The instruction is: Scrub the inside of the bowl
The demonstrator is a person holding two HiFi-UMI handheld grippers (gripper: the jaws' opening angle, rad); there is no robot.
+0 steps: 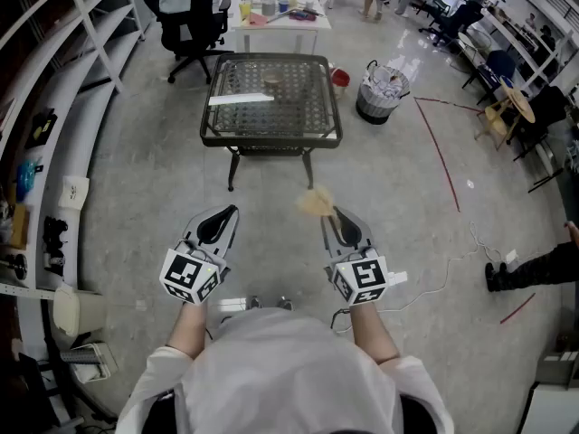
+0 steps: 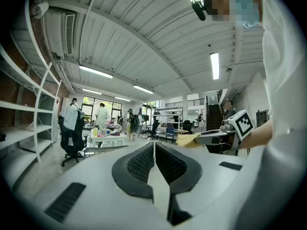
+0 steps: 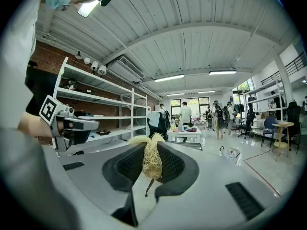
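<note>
I stand on the grey floor with both grippers held level at waist height. My right gripper (image 1: 332, 213) is shut on a pale yellow fibrous scrubber (image 1: 315, 202). In the right gripper view the tuft (image 3: 152, 159) is pinched between the black pads (image 3: 169, 164). My left gripper (image 1: 228, 212) is shut with nothing in it, and its pads (image 2: 165, 162) meet in the left gripper view. A small tan round thing (image 1: 274, 80), possibly the bowl, lies on the glass-topped table (image 1: 270, 140) a few steps ahead.
A white strip (image 1: 241, 99) lies on the glass-topped table. A waste basket (image 1: 381, 93) stands to its right and a black office chair (image 1: 193, 25) at its back left. White shelving (image 1: 54, 152) lines the left side. A person's leg (image 1: 534, 268) shows at the right edge.
</note>
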